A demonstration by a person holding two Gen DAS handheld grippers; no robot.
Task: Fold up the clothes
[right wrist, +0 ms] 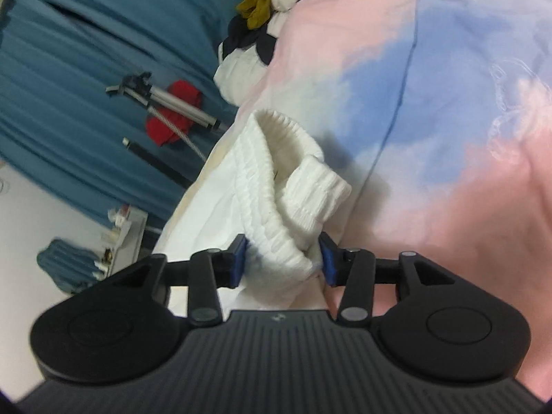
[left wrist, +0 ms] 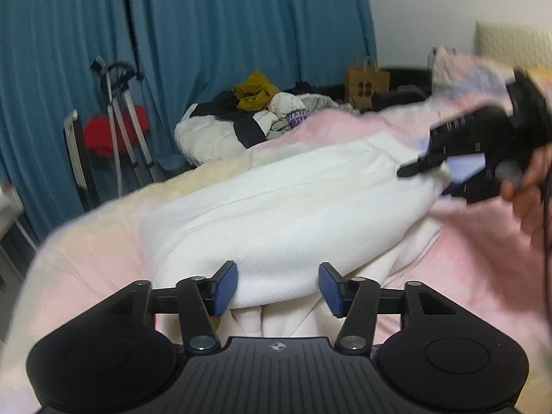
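A white knitted garment point(left wrist: 276, 207) is stretched over the pink and blue bedspread point(left wrist: 465, 258). In the left wrist view, my left gripper point(left wrist: 278, 288) is shut on a thick fold at its near end, blue pads on either side. At the far right, my right gripper point(left wrist: 434, 172) holds the other end, with a person's hand point(left wrist: 531, 189) on it. In the right wrist view, the right gripper point(right wrist: 283, 265) is shut on the bunched ribbed waistband of the white garment point(right wrist: 276, 186), which hangs a little above the bedspread point(right wrist: 448, 103).
A pile of mixed clothes point(left wrist: 255, 117) lies at the far end of the bed, with a brown paper bag point(left wrist: 367, 86) behind it. A tripod point(left wrist: 120, 114) and something red stand before the blue curtain point(left wrist: 207, 17). A pillow point(left wrist: 510, 45) is at upper right.
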